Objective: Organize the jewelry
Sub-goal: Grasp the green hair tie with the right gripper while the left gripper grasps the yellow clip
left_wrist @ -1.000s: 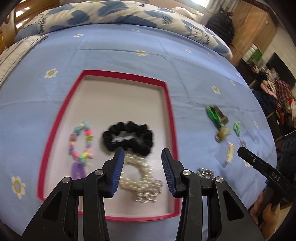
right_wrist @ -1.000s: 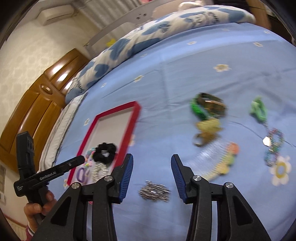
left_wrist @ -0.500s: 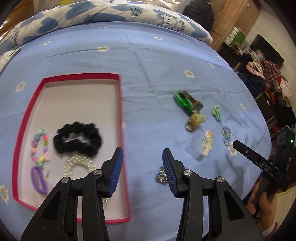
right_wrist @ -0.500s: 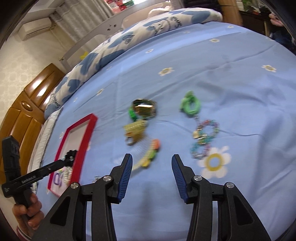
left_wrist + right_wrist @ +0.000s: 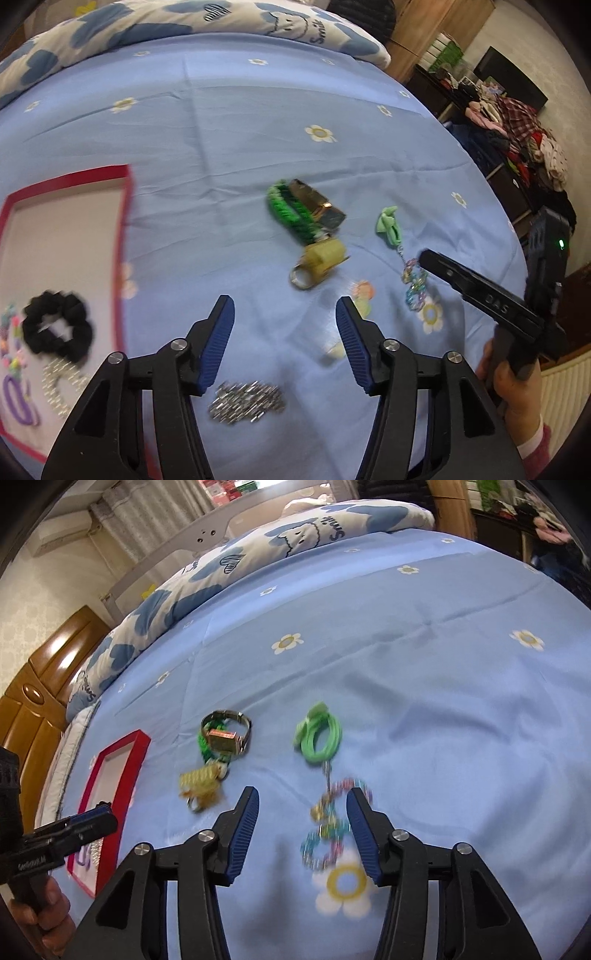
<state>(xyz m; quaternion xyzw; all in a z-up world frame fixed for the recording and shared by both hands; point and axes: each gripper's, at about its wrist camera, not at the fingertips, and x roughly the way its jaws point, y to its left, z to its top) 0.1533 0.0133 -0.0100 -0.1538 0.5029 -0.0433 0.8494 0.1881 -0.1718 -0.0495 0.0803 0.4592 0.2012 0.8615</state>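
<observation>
both tongs [image 5: 282, 314] swung right, off the red tray [image 5: 125, 236], still empty.

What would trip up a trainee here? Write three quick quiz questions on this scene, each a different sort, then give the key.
1. True or false: the black scrunchie lies inside the red-rimmed tray.
2. Which piece lies between the open fingers of the right gripper? A) pastel bead chain B) gold watch C) silver chain bracelet
3. Fill in: the left gripper is ____, holding nothing.

Key: 1 true; 2 A; 3 open.
</observation>
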